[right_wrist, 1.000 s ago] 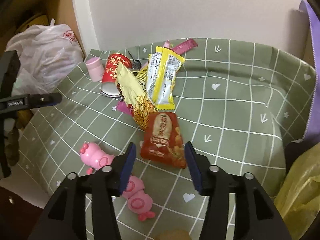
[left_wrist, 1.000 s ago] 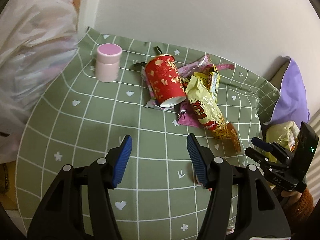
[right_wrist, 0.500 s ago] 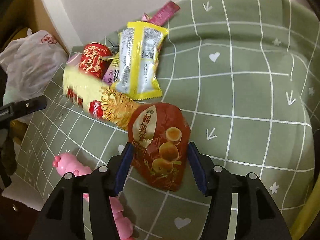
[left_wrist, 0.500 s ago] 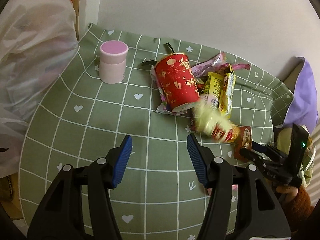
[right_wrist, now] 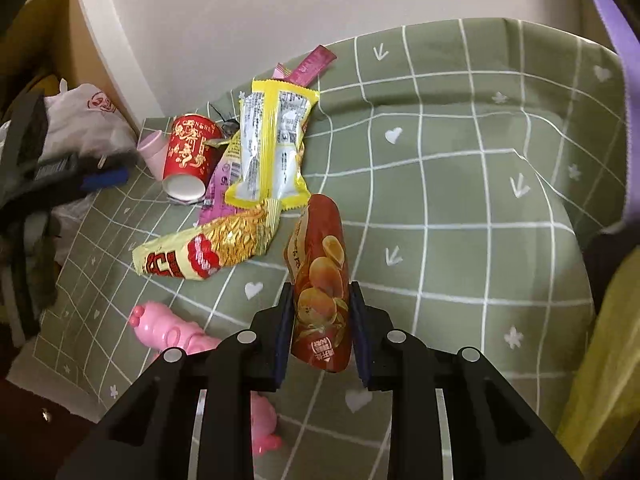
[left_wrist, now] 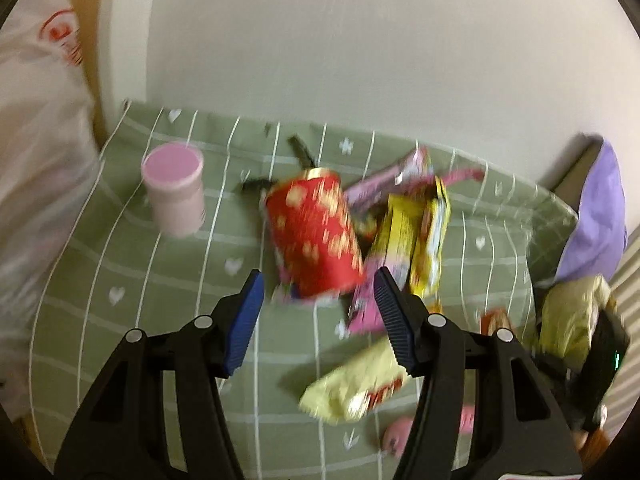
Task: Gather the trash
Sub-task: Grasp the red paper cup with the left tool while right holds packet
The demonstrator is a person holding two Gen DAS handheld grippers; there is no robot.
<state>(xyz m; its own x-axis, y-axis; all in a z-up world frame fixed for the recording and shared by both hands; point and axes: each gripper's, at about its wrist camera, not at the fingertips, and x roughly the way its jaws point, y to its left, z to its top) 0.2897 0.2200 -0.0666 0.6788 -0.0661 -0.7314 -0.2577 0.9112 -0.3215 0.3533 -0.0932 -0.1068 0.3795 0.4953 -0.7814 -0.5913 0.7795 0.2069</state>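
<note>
Right tool [right_wrist: 318, 330]: closed narrow on a red snack packet [right_wrist: 320, 280], pads pressing both long edges, packet standing on edge and tipped up off the green checked cloth [right_wrist: 460, 184].
Left tool [left_wrist: 320, 320]: wide, holding nothing, hanging above the cloth with a red paper cup [left_wrist: 314, 236] lying on its side just beyond the gap at 12 o'clock. This view is motion-blurred.

Remaining trash, right view: yellow and gold crisp bag [right_wrist: 208, 250] at 10 o'clock from the held packet; yellow and silver wrapper [right_wrist: 272, 148] at 11 o'clock, overlapping purple wrappers; pink stick sachet [right_wrist: 314, 64] behind it near the wall.
Other items: pink lidded jar [left_wrist: 174, 190], upright, at 10 o'clock from the cup; pink toy [right_wrist: 168, 330] at 9 o'clock from the right tool; white plastic bag [right_wrist: 86, 120] off the counter's far left corner; yellow bag [right_wrist: 600, 360] at 3 o'clock.

Step in hand, judged: first packet gripped and lifting clear; the rest of the pile uncollected.
Next move, judged: carry the packet to a bag, keeping the squeeze, since slick film could slip. Which bag serves as bin cannot be told.

Pose: right tool angled down and forward, low over the near edge; left tool pitched down towards the cup.
</note>
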